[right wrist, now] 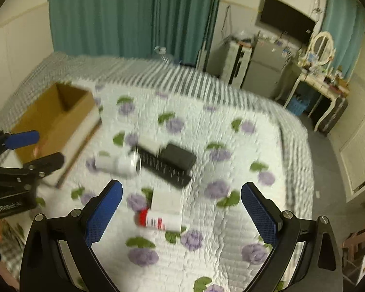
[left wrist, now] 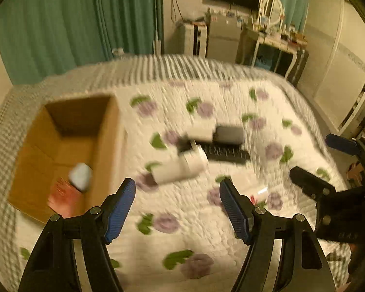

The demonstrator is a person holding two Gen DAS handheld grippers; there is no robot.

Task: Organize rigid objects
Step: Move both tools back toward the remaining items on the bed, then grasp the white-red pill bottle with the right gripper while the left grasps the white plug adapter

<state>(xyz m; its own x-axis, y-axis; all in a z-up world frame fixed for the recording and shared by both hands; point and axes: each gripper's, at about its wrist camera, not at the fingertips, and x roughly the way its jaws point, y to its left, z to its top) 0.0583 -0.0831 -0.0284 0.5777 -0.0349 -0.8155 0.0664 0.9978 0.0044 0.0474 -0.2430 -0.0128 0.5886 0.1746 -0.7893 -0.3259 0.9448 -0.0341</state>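
- My left gripper hung above the bed with its jaws spread wide and nothing between them.
- My right gripper was likewise released, jaws apart and empty, over the floral quilt.
- The cardboard box sat open on the bed to my left; inside it lay a pale blue item and a red packet, both blurred.
- A white cylinder lay on its side near the box.
- Just beside it a black comb-like bar lay against a dark grey block.
- Nearer my right jaws, a red-capped white tube lay touching a small white box.
- Motion blur hid finer detail.
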